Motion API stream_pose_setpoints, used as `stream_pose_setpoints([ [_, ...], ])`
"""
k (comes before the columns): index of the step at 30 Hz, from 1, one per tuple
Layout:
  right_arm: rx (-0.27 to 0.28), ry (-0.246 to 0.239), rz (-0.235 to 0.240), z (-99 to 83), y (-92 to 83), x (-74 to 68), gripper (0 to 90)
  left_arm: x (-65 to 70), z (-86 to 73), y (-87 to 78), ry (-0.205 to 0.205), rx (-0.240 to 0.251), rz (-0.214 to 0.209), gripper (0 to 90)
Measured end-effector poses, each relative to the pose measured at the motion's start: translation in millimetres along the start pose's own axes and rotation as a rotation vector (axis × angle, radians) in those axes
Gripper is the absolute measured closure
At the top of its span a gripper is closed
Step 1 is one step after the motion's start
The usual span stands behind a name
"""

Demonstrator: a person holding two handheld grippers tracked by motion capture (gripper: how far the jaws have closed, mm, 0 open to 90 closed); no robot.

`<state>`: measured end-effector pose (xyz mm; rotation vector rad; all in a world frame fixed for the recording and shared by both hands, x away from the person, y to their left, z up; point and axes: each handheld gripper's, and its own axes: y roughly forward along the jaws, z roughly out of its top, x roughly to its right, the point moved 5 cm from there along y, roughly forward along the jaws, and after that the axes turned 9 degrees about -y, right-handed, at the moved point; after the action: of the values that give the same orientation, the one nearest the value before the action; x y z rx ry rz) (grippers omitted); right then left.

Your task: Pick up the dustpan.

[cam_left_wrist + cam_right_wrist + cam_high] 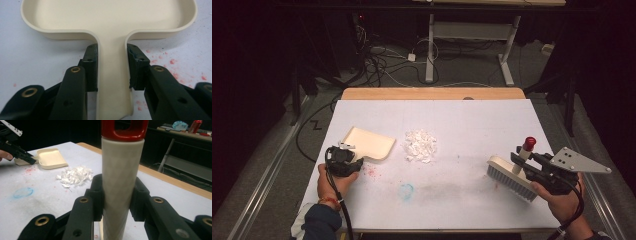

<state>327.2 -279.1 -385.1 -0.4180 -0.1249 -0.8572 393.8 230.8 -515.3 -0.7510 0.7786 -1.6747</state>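
Left gripper clamps the cream dustpan by its handle, right gripper grips the red-capped brush, paper scraps between them on the tabletop, no legible writing anywhere.

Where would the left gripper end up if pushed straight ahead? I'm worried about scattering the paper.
Probably nowhere near it: the left gripper, shut on the cream plastic dustpan, points across its tray; the white paper scraps lie to the side.

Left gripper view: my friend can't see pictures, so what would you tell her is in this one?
Two black jaws of the left gripper squeeze the flat handle of a cream dustpan, one on each side. The pan's shallow tray spreads across the top, resting on a white table speckled with small pink crumbs at the right.
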Motion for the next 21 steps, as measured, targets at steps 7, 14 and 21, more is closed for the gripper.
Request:
stream_pose_setpoints([
  [7, 0.012, 0.006, -0.020, 0.8, -5.5, 4.9, 69.8, 2.2, 0.9, -19.7, 0.067, -0.017, -0.018, 63.5],
  [14, 0.010, 0.026, -0.032, -0.4, -6.4, 11.3, 69.8, 9.1, -14.2, -47.4, 0.153, -0.060, -0.035, 63.5],
  [21, 0.014, 0.027, -0.026, 1.5, -2.2, 13.8, 69.8, 19.8, -23.6, -60.0, 0.190, -0.067, -0.060, 63.5],
])
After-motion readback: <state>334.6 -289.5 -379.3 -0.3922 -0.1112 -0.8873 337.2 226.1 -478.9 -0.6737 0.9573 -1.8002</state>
